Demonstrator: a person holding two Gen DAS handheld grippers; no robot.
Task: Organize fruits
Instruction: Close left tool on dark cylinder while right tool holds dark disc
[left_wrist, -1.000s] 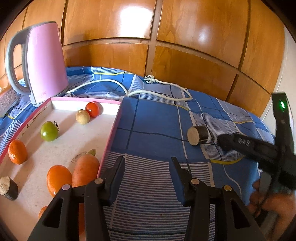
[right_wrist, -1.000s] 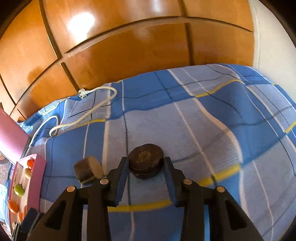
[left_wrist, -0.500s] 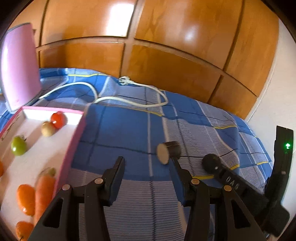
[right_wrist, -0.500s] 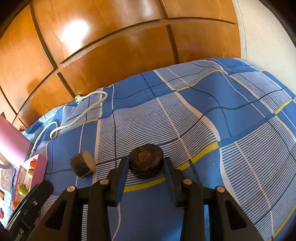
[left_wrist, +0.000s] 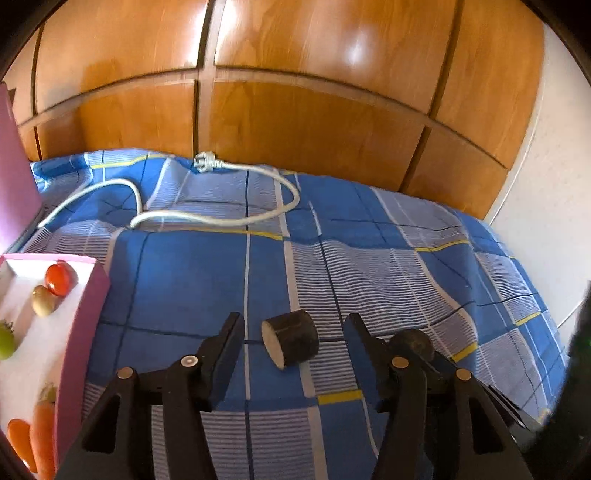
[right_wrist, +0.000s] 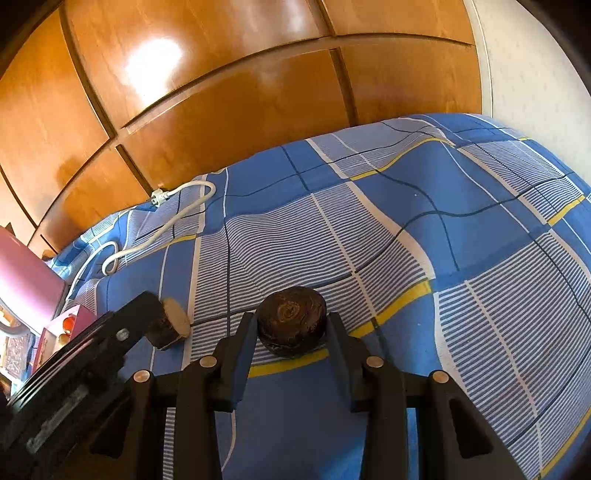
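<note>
My left gripper (left_wrist: 293, 332) is open, its fingers on either side of a dark cut stub with a pale face (left_wrist: 290, 342) lying on the blue checked cloth; the stub also shows in the right wrist view (right_wrist: 170, 328). My right gripper (right_wrist: 291, 328) is shut on a dark round brown fruit (right_wrist: 291, 321), held just above the cloth; that fruit also shows in the left wrist view (left_wrist: 413, 341). A pink tray (left_wrist: 83, 325) at the left holds a red tomato (left_wrist: 59, 282), a tan fruit (left_wrist: 42, 304), a green fruit (left_wrist: 5, 341) and carrots (left_wrist: 42, 435).
A white power cord with plug (left_wrist: 207, 162) loops across the far cloth. A pink kettle (left_wrist: 14, 184) stands at the far left. Wooden panels (left_wrist: 295, 92) back the surface. A white wall (left_wrist: 554, 203) is at the right.
My left gripper has swung right from the tray and now straddles the cut stub. My right gripper keeps hold of the round fruit and has lifted and tilted it.
</note>
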